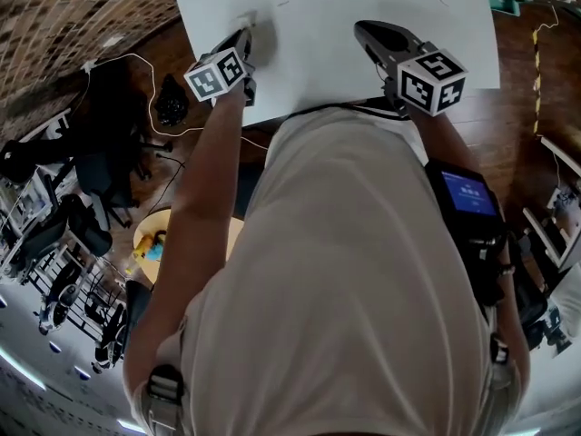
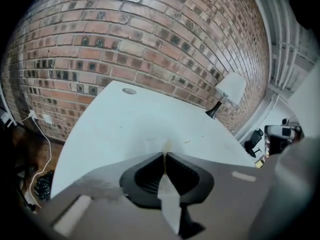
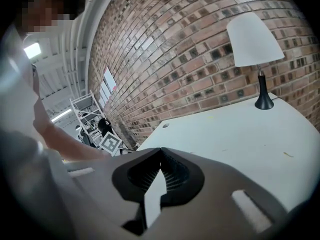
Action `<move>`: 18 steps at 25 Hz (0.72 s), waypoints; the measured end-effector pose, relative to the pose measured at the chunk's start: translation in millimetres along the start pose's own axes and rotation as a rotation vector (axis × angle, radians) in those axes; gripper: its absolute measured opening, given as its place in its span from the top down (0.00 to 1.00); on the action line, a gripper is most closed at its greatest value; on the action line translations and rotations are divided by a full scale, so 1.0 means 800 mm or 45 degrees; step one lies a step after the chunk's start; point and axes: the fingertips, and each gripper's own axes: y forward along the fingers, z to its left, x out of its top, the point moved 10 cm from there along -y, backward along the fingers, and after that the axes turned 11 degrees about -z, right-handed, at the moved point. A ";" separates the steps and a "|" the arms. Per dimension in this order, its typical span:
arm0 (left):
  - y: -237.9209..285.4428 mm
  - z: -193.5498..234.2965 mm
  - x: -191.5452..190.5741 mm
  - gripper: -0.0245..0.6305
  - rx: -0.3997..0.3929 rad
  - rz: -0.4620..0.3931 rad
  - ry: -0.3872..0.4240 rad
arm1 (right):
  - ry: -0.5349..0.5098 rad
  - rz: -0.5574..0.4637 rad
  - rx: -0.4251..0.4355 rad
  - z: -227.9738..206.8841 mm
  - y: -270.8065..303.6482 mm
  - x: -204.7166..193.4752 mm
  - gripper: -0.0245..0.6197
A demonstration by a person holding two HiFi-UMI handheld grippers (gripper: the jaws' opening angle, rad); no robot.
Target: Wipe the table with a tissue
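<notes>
Tissue (image 1: 247,16) lies on the white desk (image 1: 327,44) close to its left edge, a small pale piece that is hard to see against the white top. The left gripper (image 1: 246,31) reaches over that edge and points at it. In the left gripper view the gripper (image 2: 164,154) has its jaws pressed together, and the tissue (image 2: 159,144) shows as a crumpled white and yellowish bit exactly at their tips, so it seems pinched there and touching the desk (image 2: 115,119). The right gripper (image 1: 359,28) is over the near part of the desk, more to the right and well apart from the tissue. In its own view the right gripper (image 3: 160,150) also has the jaws closed on each other, with nothing between them, and the desk (image 3: 240,134) is seen beyond them. A lamp (image 3: 252,39) with a white shade and a dark base stands at the far right corner, beside the brick wall (image 3: 180,59); the left gripper view shows the lamp (image 2: 230,89) too. A small round hole (image 2: 129,90) sits near the far edge of the desk.
</notes>
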 end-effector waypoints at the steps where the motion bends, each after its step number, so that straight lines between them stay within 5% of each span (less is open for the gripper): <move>1: 0.004 -0.001 0.001 0.92 -0.003 0.010 -0.005 | 0.006 0.000 -0.003 -0.001 -0.002 -0.001 0.95; 9: 0.014 0.002 0.002 0.93 0.071 0.065 -0.025 | 0.038 -0.023 -0.026 -0.019 -0.021 0.006 0.95; 18: 0.024 -0.015 0.010 0.93 0.198 0.149 0.068 | 0.052 -0.012 0.010 -0.042 -0.025 0.011 0.95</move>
